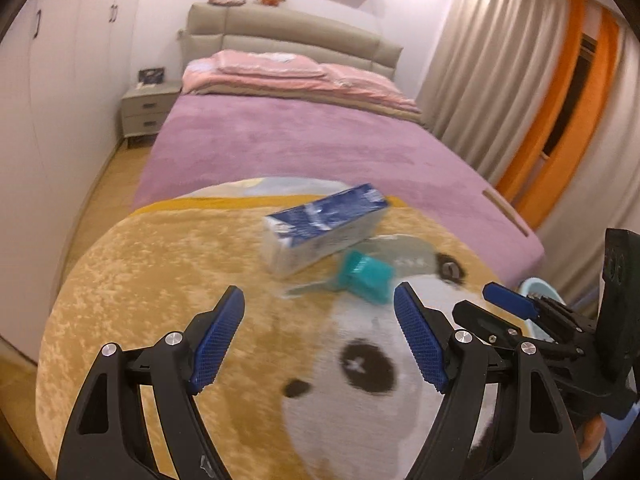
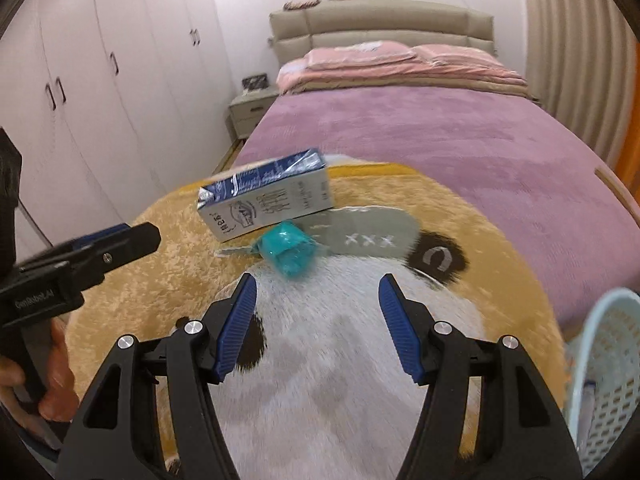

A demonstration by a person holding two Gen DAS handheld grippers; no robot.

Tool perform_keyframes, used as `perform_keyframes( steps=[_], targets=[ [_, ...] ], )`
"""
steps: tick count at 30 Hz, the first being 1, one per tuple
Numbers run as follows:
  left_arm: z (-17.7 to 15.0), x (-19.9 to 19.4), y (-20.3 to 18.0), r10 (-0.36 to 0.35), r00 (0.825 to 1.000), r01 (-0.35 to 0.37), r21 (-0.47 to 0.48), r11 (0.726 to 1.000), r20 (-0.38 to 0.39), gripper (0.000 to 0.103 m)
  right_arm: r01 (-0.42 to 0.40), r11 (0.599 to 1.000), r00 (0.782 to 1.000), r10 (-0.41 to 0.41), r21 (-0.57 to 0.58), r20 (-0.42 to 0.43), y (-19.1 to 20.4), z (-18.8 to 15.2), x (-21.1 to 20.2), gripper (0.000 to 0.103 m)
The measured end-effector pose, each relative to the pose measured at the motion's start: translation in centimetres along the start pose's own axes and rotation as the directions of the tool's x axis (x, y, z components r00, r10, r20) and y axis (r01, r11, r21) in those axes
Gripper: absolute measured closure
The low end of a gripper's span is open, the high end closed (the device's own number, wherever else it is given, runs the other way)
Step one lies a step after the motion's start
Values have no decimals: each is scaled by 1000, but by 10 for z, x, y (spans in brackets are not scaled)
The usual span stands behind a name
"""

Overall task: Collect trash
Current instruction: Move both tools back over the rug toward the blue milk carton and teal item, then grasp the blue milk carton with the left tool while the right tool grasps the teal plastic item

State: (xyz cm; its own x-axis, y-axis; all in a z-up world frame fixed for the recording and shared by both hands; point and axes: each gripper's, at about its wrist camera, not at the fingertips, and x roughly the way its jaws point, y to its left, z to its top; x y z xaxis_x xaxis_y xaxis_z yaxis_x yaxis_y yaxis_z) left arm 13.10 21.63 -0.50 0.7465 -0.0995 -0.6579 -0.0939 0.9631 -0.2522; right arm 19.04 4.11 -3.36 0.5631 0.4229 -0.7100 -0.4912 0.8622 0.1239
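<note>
Both tools stand with their jaws wide apart and nothing between the blue pads. In the left wrist view the left tool (image 1: 320,336) hangs over a plush round cushion (image 1: 160,280) with an animal face, which lies at the foot of the bed (image 1: 320,140) with its purple cover. A blue-and-white milk carton (image 1: 320,228) lies on its side on the cushion at about 12 o'clock from the left tool, and a crumpled teal wrapper (image 1: 366,276) sits just beside it, toward 1 o'clock, close to the right finger's tip. The right tool (image 1: 496,300) shows at 3 o'clock, empty. In the right wrist view the right tool (image 2: 318,328) has the teal wrapper at 11 o'clock and the carton beyond it; a pale blue mesh basket (image 2: 608,360) stands at 4 o'clock by the cushion's edge. The left tool (image 2: 120,240) enters at 9 o'clock, held by a hand (image 2: 52,380).
</note>
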Motion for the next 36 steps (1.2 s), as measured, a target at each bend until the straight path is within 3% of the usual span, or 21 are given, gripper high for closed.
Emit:
perform_keyframes(
  steps=[8, 20, 22, 27, 36],
  targets=[
    [15, 38, 28, -4, 998, 7, 33, 999, -70, 27, 21, 996, 996, -28, -82, -85, 10, 12, 59, 34],
    [33, 71, 25, -39, 994, 51, 124, 991, -101, 28, 12, 978, 990, -41, -209, -137, 25, 23, 101, 33],
    [35, 76, 24, -43, 993, 57, 128, 990, -107, 28, -4, 977, 988, -28, -214, -150, 25, 23, 104, 37],
    [37, 88, 16, -35, 991, 56, 167, 984, -127, 27, -33, 970, 989, -4, -239, -151, 25, 24, 103, 66],
    [42, 103, -10, -3, 988, 43, 256, 966, -153, 29, -47, 982, 988, 19, -184, -151, 5, 3, 75, 67]
  ],
)
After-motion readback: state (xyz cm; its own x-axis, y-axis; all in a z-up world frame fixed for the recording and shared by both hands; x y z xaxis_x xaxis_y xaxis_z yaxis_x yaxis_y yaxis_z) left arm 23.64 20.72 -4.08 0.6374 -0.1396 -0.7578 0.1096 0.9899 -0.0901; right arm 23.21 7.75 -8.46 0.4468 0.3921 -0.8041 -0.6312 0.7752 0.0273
